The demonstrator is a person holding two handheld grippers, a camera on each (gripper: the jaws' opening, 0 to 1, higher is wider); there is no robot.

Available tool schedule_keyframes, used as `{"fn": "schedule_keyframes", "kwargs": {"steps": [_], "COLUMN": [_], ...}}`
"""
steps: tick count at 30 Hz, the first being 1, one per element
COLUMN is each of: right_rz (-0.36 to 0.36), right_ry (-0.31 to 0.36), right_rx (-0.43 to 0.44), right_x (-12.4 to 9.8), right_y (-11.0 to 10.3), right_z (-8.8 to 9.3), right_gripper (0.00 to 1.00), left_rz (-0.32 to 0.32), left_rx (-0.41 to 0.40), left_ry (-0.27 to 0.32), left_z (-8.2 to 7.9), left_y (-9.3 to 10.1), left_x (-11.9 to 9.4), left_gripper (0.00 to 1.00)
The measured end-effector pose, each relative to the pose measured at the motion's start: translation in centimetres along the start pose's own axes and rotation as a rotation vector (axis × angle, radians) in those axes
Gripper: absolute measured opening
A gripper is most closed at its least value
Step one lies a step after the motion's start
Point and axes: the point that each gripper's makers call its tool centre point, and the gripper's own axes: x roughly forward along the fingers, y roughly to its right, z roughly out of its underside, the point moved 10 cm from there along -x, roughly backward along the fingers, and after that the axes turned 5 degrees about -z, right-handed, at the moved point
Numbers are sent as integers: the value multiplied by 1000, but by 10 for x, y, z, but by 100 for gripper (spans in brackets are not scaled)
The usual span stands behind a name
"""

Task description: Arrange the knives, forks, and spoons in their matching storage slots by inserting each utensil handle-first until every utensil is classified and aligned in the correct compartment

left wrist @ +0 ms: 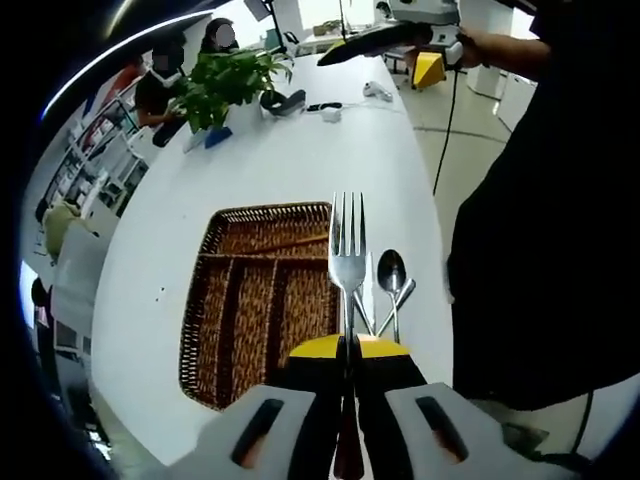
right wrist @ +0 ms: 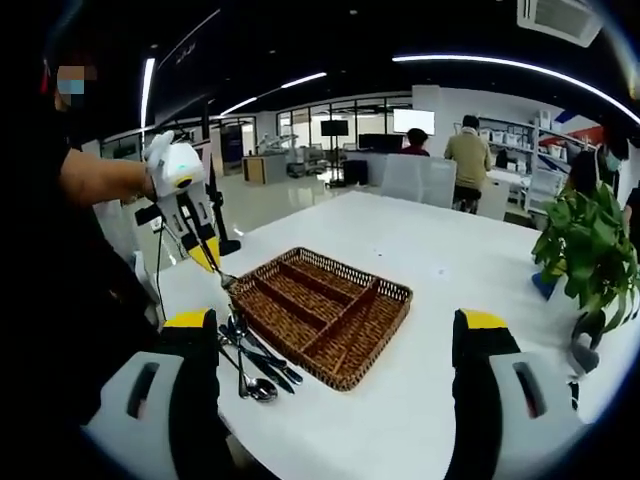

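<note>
A fork (left wrist: 347, 262) stood gripped between the fingers of the left gripper (left wrist: 349, 347), which were pressed together on its handle, the tines pointing away from the camera and up over the table (left wrist: 290, 160). In the left gripper view the fork hung above the near right edge of a wicker tray (left wrist: 262, 300), a rectangular basket split into long slots with one cross slot at its far end; no utensil could be seen in any slot. Just beside the tray's right side lay the loose utensils (left wrist: 388, 290) on the white table, a spoon bowl plainest among them, with other handles crossing beneath it.

In the right gripper view the left gripper (right wrist: 207, 255) was seen from across the table, held in a person's hand (right wrist: 150, 180), with the fork tip close to the tray's (right wrist: 322, 312) near corner. The pile of utensils (right wrist: 255, 362) lay touching or just beside the tray's long side, dark handles and a spoon bowl showing.

The right gripper (right wrist: 335, 345) was held back from the tray with its fingers spread wide and nothing between them.

A potted plant (right wrist: 588, 245) stood near the table's far side, and people sat or stood at desks well behind.
</note>
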Motion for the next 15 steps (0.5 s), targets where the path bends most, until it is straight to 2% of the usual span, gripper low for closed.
{"fn": "schedule_keyframes", "kwargs": {"steps": [7, 15], "right_rz": [6, 17], "right_ry": [11, 16], "right_rx": [-5, 4], "right_x": [4, 6], "right_y": [4, -3], "right_z": [-8, -9], "right_gripper": [100, 100], "left_rz": [-29, -52], "left_rx": [4, 15], "left_ry": [8, 22], "left_z": [0, 2], "left_y": [-17, -29], "left_x": [-3, -3], "left_gripper": [1, 1]}}
